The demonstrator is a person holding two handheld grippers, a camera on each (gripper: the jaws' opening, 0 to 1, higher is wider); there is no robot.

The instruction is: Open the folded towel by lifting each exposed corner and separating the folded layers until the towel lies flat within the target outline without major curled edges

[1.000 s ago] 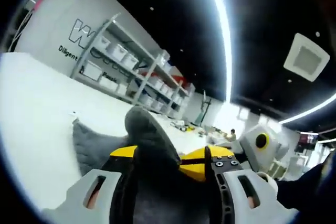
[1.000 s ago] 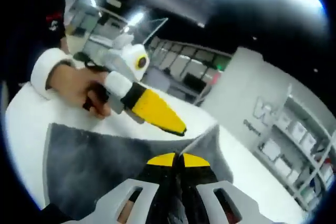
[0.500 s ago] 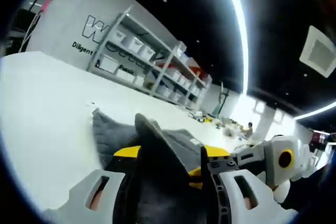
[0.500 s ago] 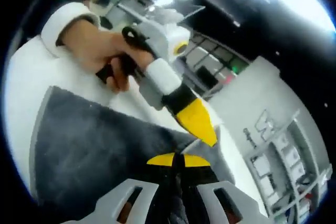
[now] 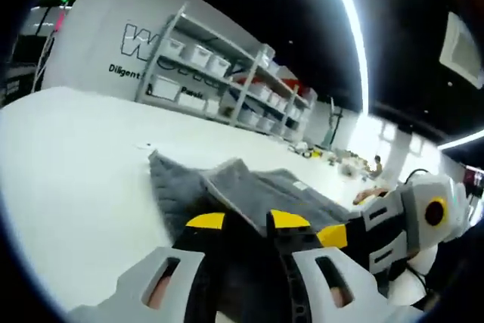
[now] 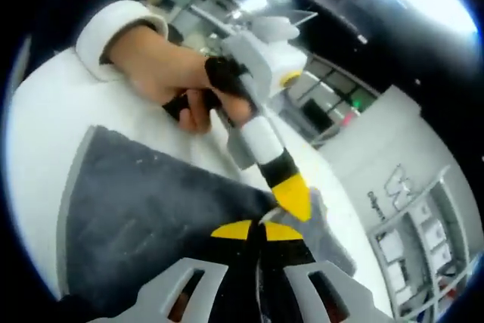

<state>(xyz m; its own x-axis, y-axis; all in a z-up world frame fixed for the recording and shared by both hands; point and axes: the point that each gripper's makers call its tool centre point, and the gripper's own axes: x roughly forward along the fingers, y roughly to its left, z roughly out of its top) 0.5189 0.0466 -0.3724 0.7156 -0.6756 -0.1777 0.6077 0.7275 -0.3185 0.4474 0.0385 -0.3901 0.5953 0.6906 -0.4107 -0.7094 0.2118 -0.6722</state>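
Note:
A dark grey towel (image 5: 253, 187) lies partly folded on the white table (image 5: 68, 156), its layers rumpled ahead of my left gripper (image 5: 248, 221). That gripper is shut on a thick bunch of the cloth between its yellow tips. In the right gripper view the towel (image 6: 144, 217) spreads wide to the left with a pale border. My right gripper (image 6: 255, 230) is shut on the towel's edge, its yellow tips pressed together. The left gripper (image 6: 293, 200), held by a hand (image 6: 162, 66), points down right beside those tips. The right gripper (image 5: 333, 236) enters the left gripper view from the right.
Metal shelves (image 5: 227, 73) with white bins stand against a lettered wall beyond the table's far edge. White tabletop (image 6: 45, 126) stretches on around the towel. A white sleeve cuff (image 6: 113, 24) sits above the hand.
The cloth that stood up between my left jaws has dropped lower and flatter. The left gripper has come in close beside the right gripper's tips.

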